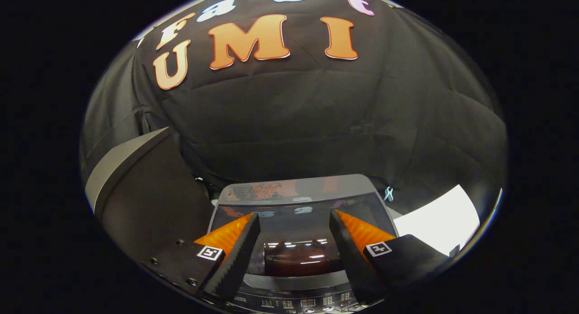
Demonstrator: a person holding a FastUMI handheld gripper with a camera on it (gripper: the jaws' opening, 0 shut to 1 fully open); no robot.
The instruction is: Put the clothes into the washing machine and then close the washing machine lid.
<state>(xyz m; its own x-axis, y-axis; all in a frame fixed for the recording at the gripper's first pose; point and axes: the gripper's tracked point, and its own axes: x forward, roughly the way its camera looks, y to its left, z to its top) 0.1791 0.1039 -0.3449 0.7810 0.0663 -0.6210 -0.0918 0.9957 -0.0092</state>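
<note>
Gripper [294, 223] was spread wide, fingers [235, 255] well apart and grasping nothing; the gap between them looked straight down on the washing machine [294, 201]. The machine sat directly below and just ahead of the fingers, top-loader type. Its lid [294, 232] was down flat over the tub, dark glossy panel, reflecting overhead lights as short bright bars. Through or on that panel there was a reddish-brown patch [294, 262] between the fingers; could not tell whether that was clothes seen through the lid or only a reflection. No loose clothes were identifiable outside the machine. The rear strip of the lid carried a label [255, 192], too small to make out. The control panel [307, 302] with small buttons and a display ran along the near edge of the machine, partly under the fingertips. Neither finger was clearly touching the lid; they hovered over it, contact not determinable from this angle. To the machine's left stood a dark rounded body with a grey top rim [122, 162], close beside it. To the right lay a white flat surface [438, 221], and a small pale clip [388, 194] hung on the black cloth wall [316, 124] just beyond the machine's right rear corner.
</note>
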